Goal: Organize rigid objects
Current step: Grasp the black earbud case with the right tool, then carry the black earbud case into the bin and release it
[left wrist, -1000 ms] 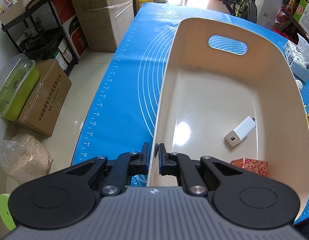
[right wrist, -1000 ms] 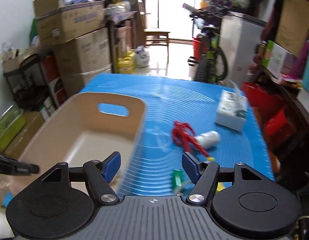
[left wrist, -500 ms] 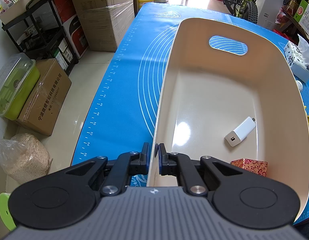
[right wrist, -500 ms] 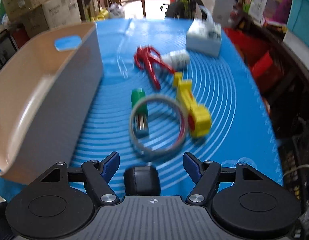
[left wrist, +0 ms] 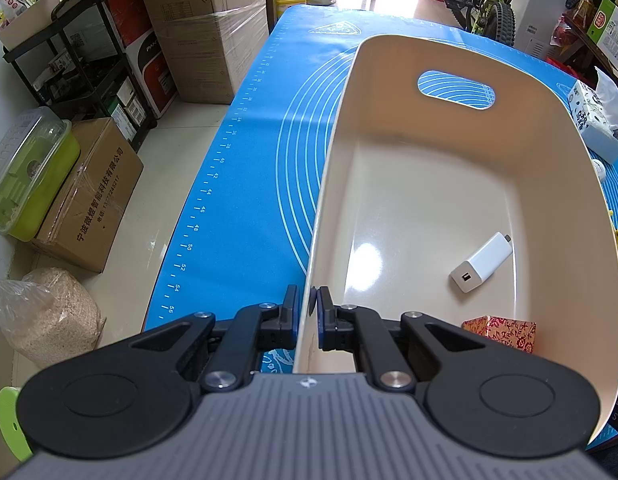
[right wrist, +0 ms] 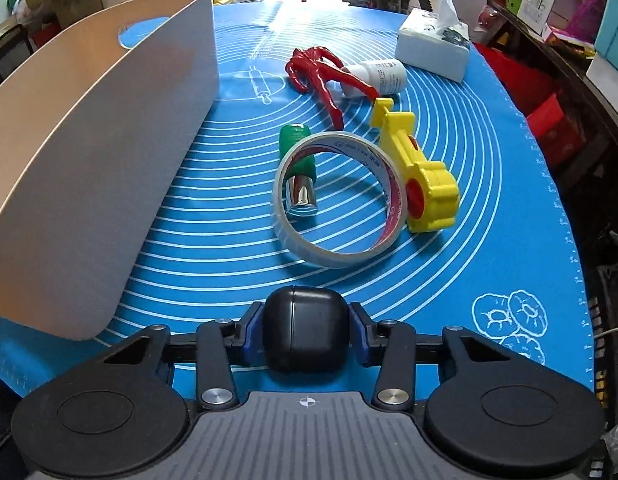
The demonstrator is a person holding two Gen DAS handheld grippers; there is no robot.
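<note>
We see one desk (right wrist: 237, 28) covered by a single blue baking mat (left wrist: 249, 184), and on it one large cream bin (left wrist: 429, 168) with an oval handle cutout in its far wall. Our left gripper (left wrist: 307, 312) pinches the near left rim of that bin, one finger outside the wall and one inside, narrowed onto the thin plastic. Inside the bin we count two things: one red patterned box (left wrist: 505, 330) against the near right corner and one white charger (left wrist: 481, 263) lying flat on the floor, both well to the right of the left fingers. From the right wrist view the bin (right wrist: 89, 152) stands to the left, and one tissue pack (right wrist: 433, 50) sits at the far right of the mat. Nearer we count one roll of tape (right wrist: 337, 196) lying tilted, propped on one green and chrome cylinder (right wrist: 299, 172) that pokes through its ring; one yellow toy tool (right wrist: 419, 172) touches the roll's right side. Beyond them lie one red claw-shaped toy (right wrist: 321, 74) and one small white bottle (right wrist: 383, 74), just beside each other. Our right gripper (right wrist: 305, 336) is closed on one black rounded case (right wrist: 305, 332), a blue pad pressed to each of its sides, low over the mat's near edge, just right of the bin's near corner.
</note>
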